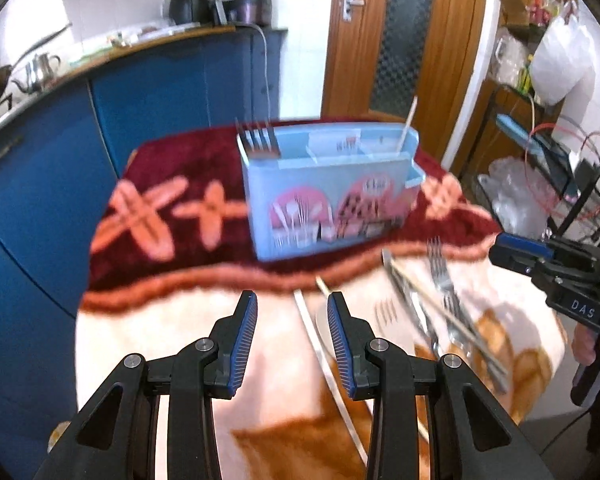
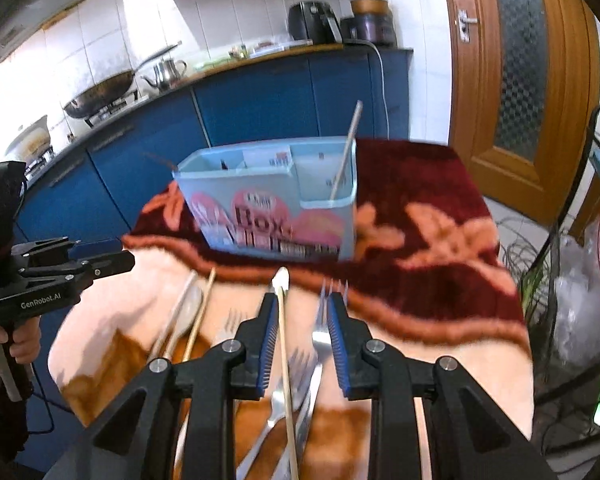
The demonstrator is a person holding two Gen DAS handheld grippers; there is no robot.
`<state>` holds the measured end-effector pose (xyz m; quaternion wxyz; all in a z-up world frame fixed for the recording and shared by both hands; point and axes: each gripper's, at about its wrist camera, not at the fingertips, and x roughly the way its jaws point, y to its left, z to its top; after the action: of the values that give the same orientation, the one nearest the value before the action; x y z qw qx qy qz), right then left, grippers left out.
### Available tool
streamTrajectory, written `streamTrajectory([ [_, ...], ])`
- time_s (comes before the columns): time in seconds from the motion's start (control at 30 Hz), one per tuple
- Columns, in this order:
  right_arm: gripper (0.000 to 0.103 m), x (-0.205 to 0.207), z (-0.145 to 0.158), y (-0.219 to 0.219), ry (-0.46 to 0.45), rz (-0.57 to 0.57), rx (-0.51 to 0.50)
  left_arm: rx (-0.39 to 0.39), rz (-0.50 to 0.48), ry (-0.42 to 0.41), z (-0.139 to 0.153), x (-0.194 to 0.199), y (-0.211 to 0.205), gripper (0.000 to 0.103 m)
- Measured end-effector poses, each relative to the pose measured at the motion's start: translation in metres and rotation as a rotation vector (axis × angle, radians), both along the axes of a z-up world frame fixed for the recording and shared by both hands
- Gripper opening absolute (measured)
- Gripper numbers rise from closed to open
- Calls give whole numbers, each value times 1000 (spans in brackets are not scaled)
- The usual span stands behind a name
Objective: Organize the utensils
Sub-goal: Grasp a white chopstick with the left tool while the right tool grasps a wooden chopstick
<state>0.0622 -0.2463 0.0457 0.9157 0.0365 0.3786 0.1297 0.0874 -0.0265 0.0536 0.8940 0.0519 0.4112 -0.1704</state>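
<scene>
Blur smears both views, so the print on the caddy [image 1: 328,196] and the items deep in its compartments cannot be read clearly. Lower ends of the forks [image 1: 260,140] standing in its left compartment are hidden by the wall, as is the foot of the chopstick [image 2: 346,156] leaning in its right-hand pocket. Loose utensils on the blanket [image 2: 420,264] run under the right tongs [image 2: 302,308] and out of frame at the bottom, so their handles are cut off.

That caddy is pale blue plastic with pink pictures on its front, standing upright on the dark red part of the blanket that covers the desk. Just in front of it, on the cream part, lie a fork [image 2: 320,332], a pale spoon [image 2: 190,308], more chopsticks [image 2: 200,312] and other metal pieces, crossed over one another.

Left tongs [image 1: 292,308] hang spread above bare blanket, gripping nothing. Right tongs are likewise spread over the loose pile, with a chopstick [image 2: 284,344] and the fork seen between the fingers but not pinched.
</scene>
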Motion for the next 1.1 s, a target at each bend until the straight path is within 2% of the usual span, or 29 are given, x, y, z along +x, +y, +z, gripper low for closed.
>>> streamTrajectory([
  [0.2,28,-3,-16,0,77,8,-3,47,-13,68,-24,-1,-9,37],
  [0.57,32,-5,-31,-3,126,13,-5,84,-27,175,-58,12,-22,37],
  [0.97,33,4,-37,2,150,27,-9,70,22,183,-67,40,-19,37],
  [1.1,33,6,-36,6,147,40,-17,54,24,183,-67,47,-18,33],
])
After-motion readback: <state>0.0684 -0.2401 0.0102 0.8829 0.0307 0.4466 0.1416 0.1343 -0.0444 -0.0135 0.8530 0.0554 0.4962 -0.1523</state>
